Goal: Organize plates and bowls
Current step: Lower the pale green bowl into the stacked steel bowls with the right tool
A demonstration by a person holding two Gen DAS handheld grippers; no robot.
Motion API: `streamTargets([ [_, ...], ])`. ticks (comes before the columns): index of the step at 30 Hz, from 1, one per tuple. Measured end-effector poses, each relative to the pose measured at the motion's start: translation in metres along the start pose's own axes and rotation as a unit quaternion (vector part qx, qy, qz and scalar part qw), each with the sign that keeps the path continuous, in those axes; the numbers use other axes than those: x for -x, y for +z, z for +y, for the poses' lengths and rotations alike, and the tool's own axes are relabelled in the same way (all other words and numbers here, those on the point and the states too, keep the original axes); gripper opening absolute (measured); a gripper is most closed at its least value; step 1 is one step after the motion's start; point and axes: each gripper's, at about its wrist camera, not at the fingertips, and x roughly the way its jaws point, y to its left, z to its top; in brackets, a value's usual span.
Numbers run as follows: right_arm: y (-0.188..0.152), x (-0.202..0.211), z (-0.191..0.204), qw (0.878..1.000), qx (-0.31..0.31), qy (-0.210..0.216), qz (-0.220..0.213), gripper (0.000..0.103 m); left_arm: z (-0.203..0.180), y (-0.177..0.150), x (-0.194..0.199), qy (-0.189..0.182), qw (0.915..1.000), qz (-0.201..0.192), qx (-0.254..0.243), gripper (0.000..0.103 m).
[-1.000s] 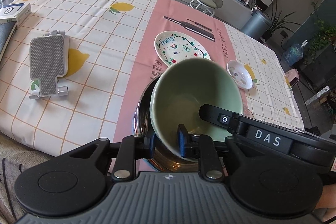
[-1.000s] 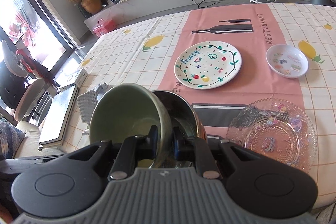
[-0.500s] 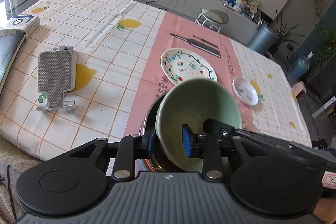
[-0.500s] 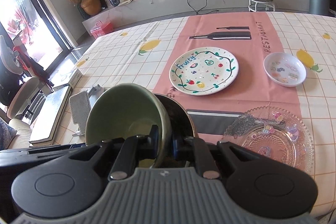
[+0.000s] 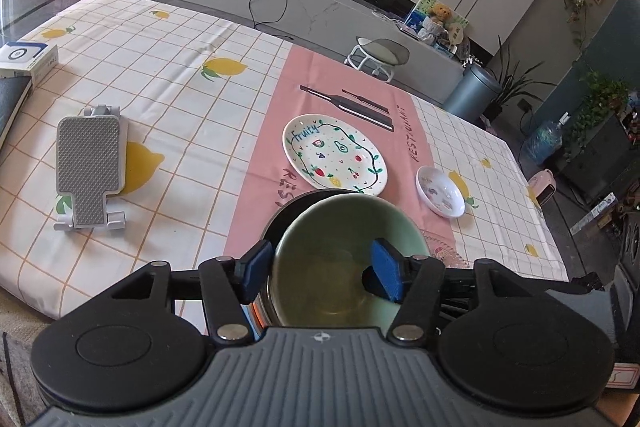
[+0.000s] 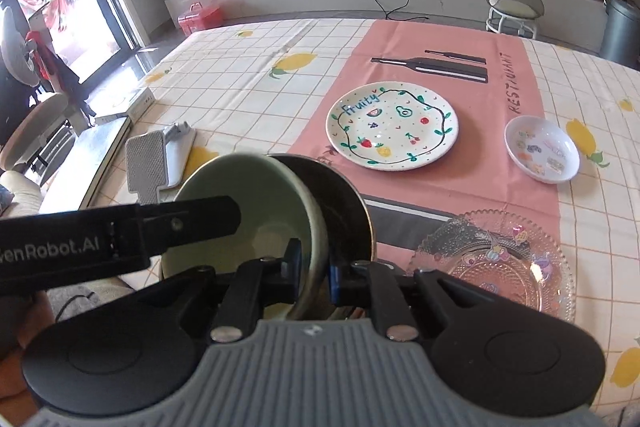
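The green bowl [image 6: 248,211], tilted in the metal pot [image 6: 340,203] at the table's near edge, was pinched at its rim by the right claw [image 6: 314,269], while the left claw [image 5: 322,269] had just been opened wide around its rim.

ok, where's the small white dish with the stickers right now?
The small white sticker-patterned dish sits on the tablecloth at right in both wrist views, just right of the round "Fruity" plate and beyond the clear glass plate.
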Motion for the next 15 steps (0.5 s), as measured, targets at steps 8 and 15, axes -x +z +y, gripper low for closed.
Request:
streamTargets([
  [8,-0.010,0.001,0.024,0.993,0.104,-0.059,-0.012,0.016,0.003,-0.001,-0.005,-0.029,0.9996,-0.005,0.006,0.082],
  [15,-0.003,0.016,0.021,0.990,0.096,-0.085,-0.056,0.025,0.007,0.003,0.010,-0.040,0.9982,-0.043,0.010,0.087],
])
